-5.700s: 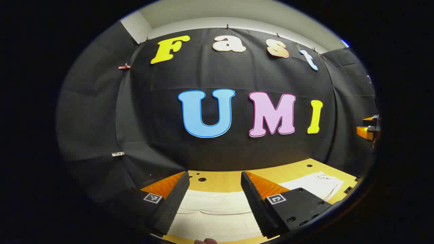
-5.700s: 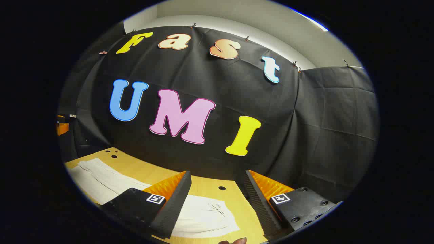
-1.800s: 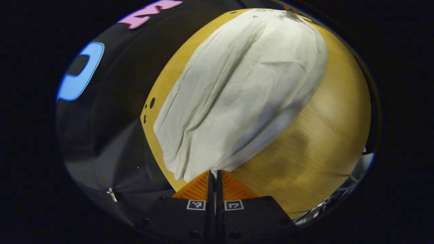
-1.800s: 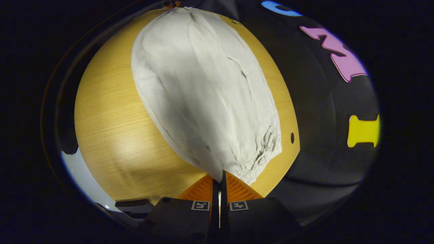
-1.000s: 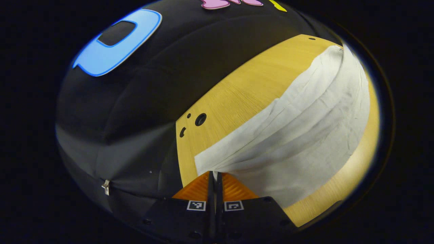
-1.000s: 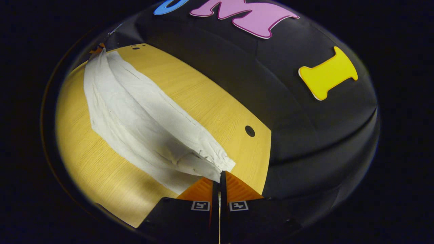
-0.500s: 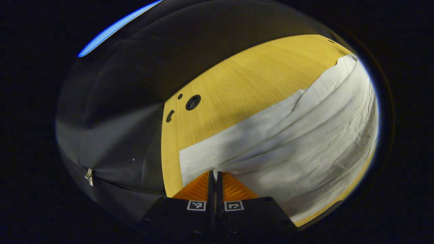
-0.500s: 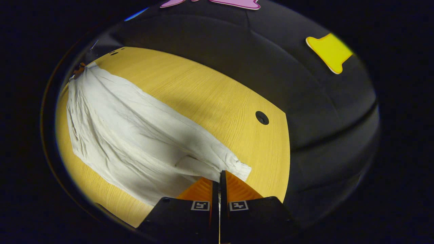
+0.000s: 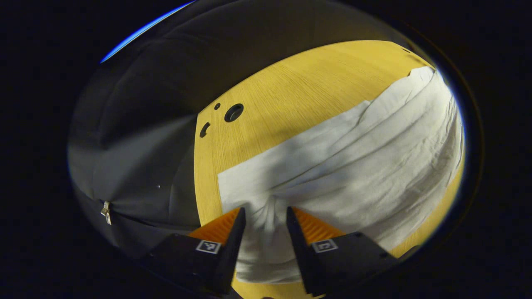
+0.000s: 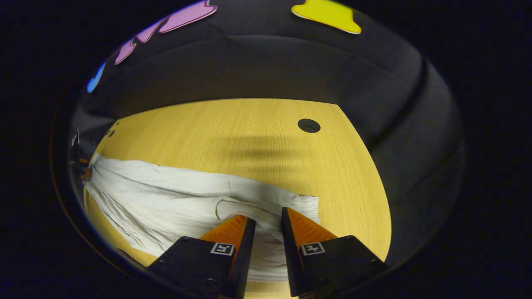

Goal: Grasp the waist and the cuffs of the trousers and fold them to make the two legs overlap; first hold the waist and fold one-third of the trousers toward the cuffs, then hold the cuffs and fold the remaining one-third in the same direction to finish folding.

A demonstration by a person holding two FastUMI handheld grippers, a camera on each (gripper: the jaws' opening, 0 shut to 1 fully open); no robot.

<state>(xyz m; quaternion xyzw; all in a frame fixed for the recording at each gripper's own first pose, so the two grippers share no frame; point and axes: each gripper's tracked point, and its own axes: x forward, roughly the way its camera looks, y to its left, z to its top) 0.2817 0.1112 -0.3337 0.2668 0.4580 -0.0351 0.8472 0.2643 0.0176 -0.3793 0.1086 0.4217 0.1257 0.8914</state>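
Your left tongs (image 9: 265, 211) and right tongs (image 10: 266, 222) stand parted over the white trousers (image 9: 353, 166), gripping nothing, so the overlapped legs rest flat on the tabletop (image 10: 249, 128).

The trousers (image 9: 353, 166) were white and made of thin, wrinkly cloth; they lay flat on the table in a long band, with many soft creases running along them; in the left gripper view one end had a straight, plain edge near the table's side; in the right gripper view the trousers (image 10: 166, 203) ended in a bunched, gathered edge, and a thin seam line showed in the cloth.
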